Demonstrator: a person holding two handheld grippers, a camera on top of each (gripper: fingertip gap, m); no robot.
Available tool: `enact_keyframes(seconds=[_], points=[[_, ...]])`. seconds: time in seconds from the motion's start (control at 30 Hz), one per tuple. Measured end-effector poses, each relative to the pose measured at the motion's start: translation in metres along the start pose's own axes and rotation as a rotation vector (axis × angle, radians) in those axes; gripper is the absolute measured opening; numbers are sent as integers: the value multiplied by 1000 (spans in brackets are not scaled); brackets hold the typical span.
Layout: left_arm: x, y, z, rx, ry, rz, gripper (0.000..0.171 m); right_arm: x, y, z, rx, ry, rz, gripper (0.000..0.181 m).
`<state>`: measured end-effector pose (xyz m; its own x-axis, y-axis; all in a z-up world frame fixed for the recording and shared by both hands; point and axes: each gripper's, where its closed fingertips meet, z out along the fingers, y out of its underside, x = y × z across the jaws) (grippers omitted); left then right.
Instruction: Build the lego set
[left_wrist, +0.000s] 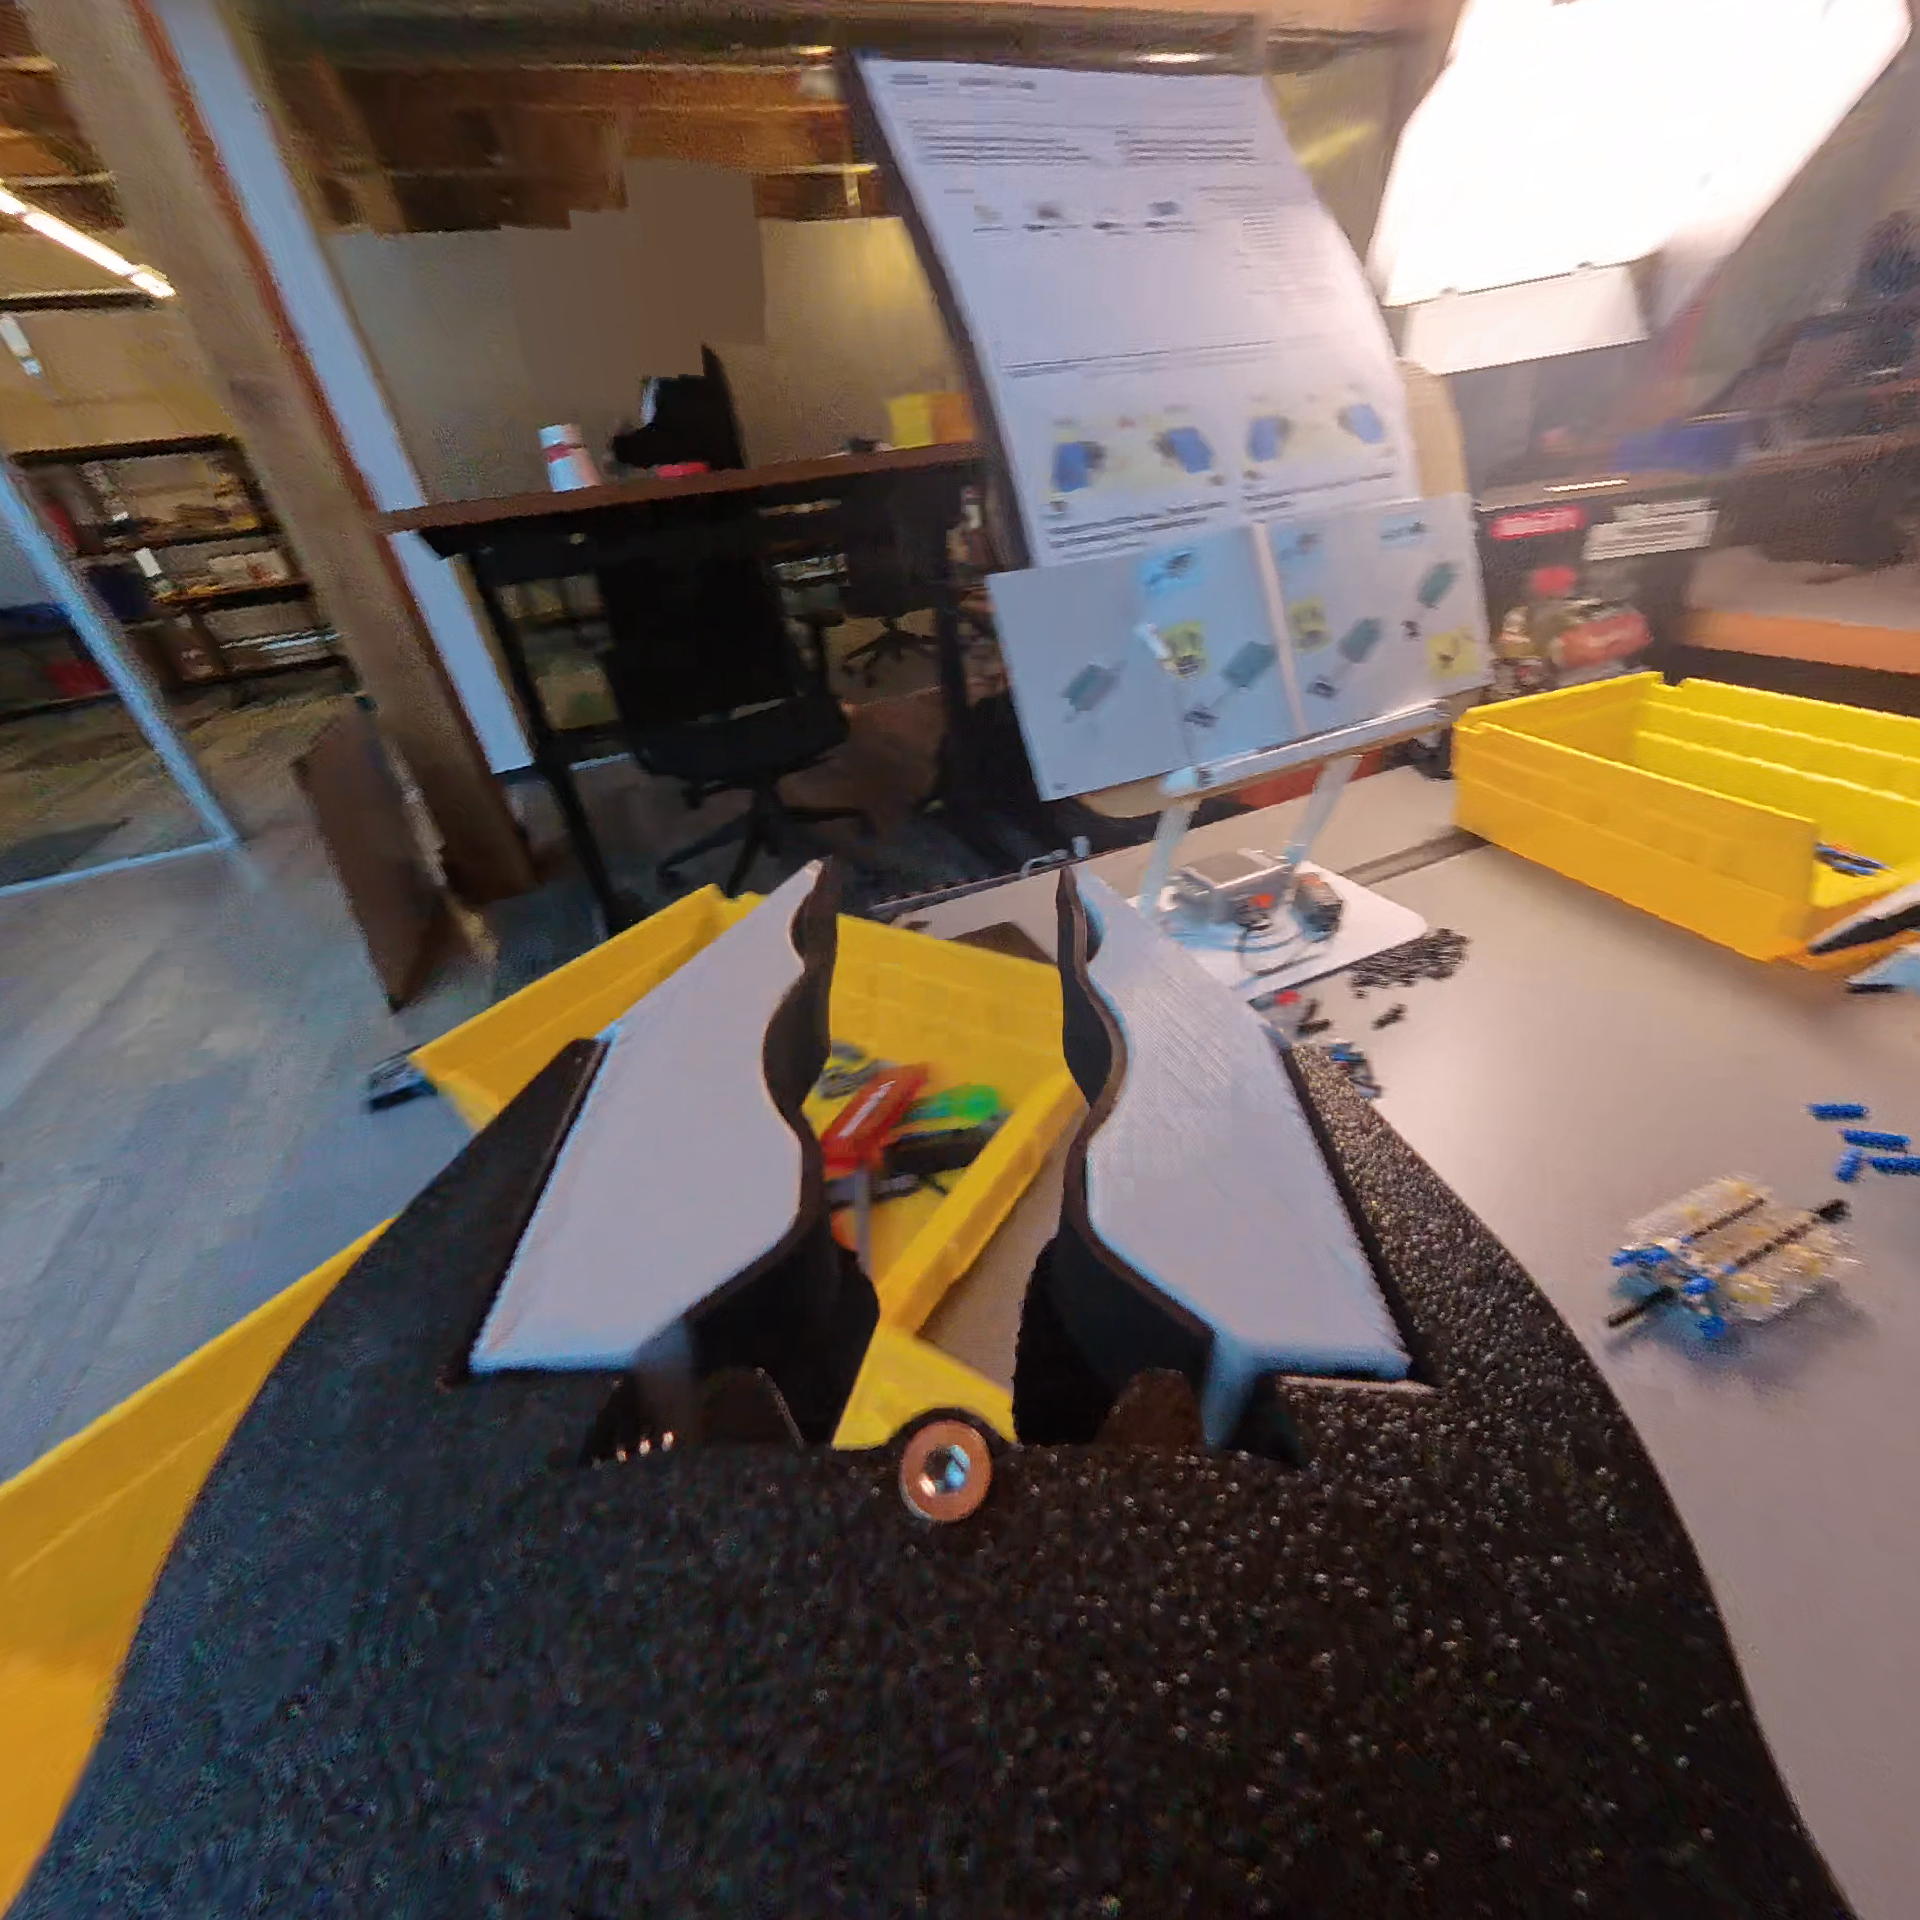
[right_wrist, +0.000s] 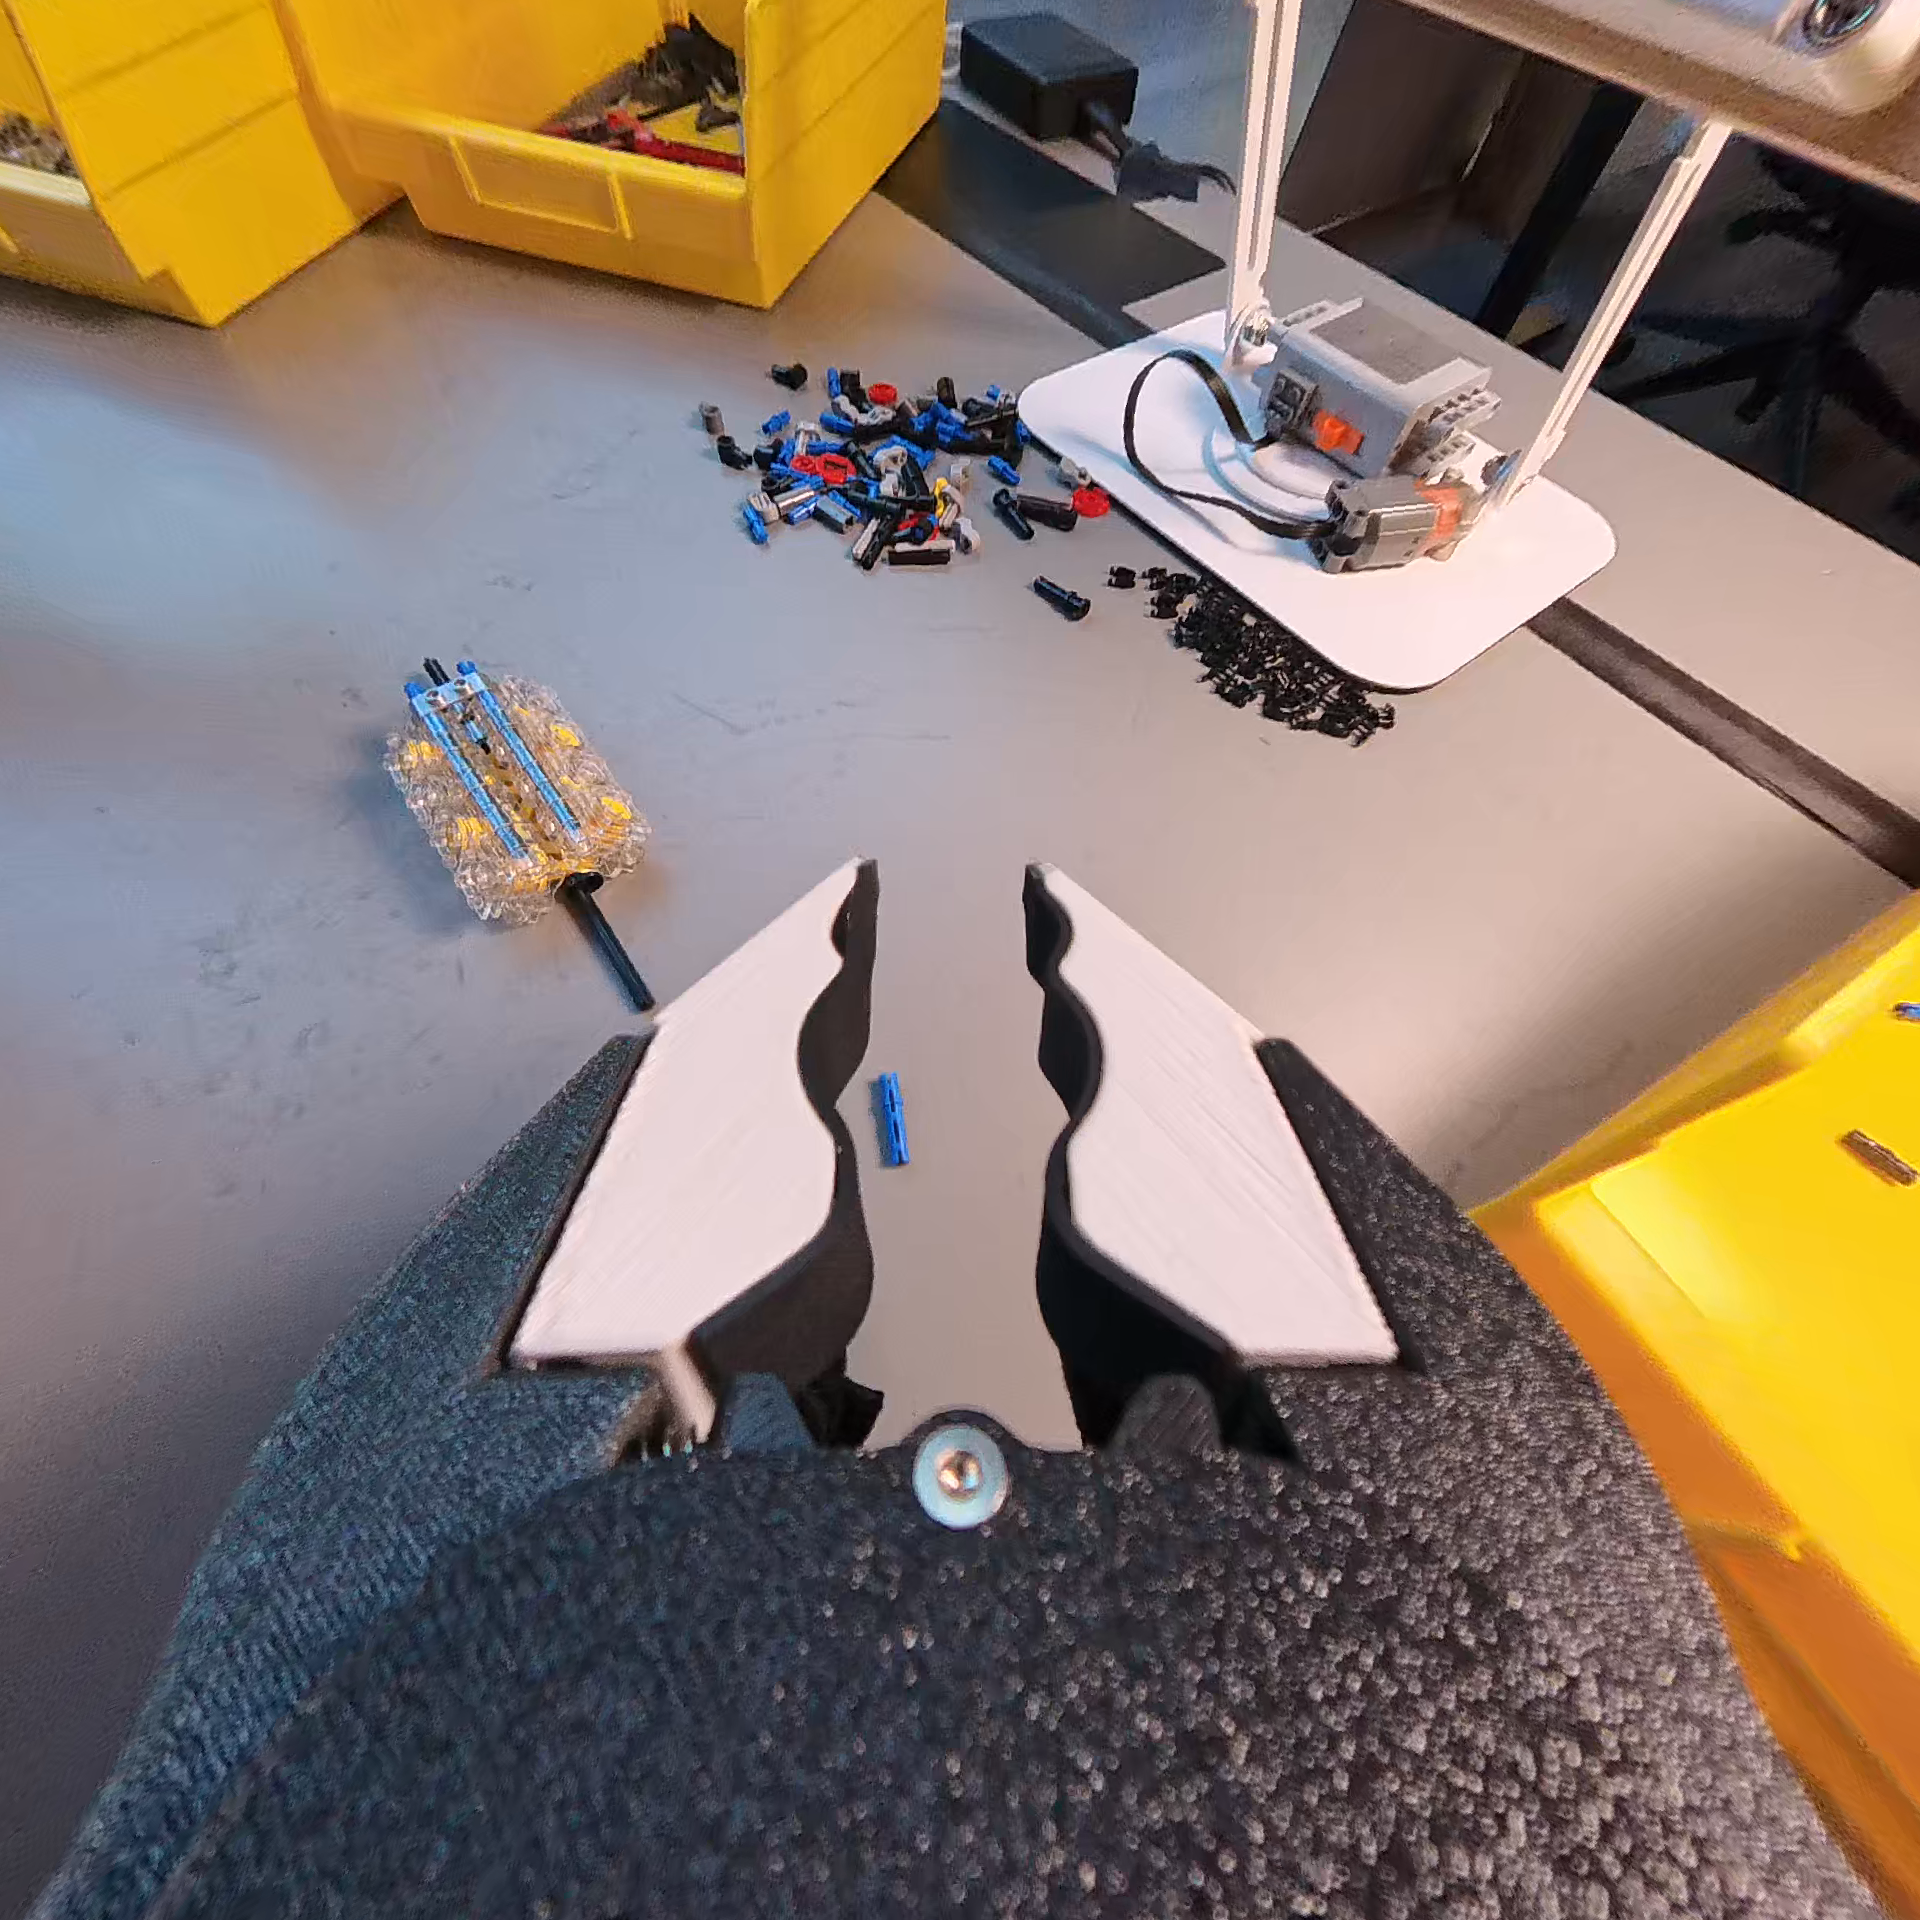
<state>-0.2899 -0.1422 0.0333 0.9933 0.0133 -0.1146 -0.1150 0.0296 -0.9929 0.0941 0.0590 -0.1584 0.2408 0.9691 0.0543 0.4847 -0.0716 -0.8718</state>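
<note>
My left gripper is open and empty, held above a yellow bin that holds red, green and black parts. My right gripper is open and empty over the grey table. A small blue pin lies on the table between its fingers. A clear and yellow assembly with blue beams and a black axle lies left of the right gripper; it also shows in the left wrist view.
A pile of small loose blue, black and red parts and a heap of black pins lie beside a white stand base carrying grey motor units. Yellow bins stand at far left and near right. An instruction sheet stand rises behind.
</note>
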Motion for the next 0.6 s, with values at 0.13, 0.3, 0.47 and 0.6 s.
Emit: enact_keyframes(seconds=[0.13,0.3,0.47,0.6], points=[[-91,28,-48,-197,-167,-48,41,0,-8,3,97,22,4,26],[-140,121,-72,-615,-168,-74,41,-1,-20,11,205,25,24,26],[-152,177,-54,-880,-52,-76,44,-12,-29,18,228,-36,36,35],[-162,208,-26,-1054,22,-50,44,-23,-25,23,187,-70,18,48]])
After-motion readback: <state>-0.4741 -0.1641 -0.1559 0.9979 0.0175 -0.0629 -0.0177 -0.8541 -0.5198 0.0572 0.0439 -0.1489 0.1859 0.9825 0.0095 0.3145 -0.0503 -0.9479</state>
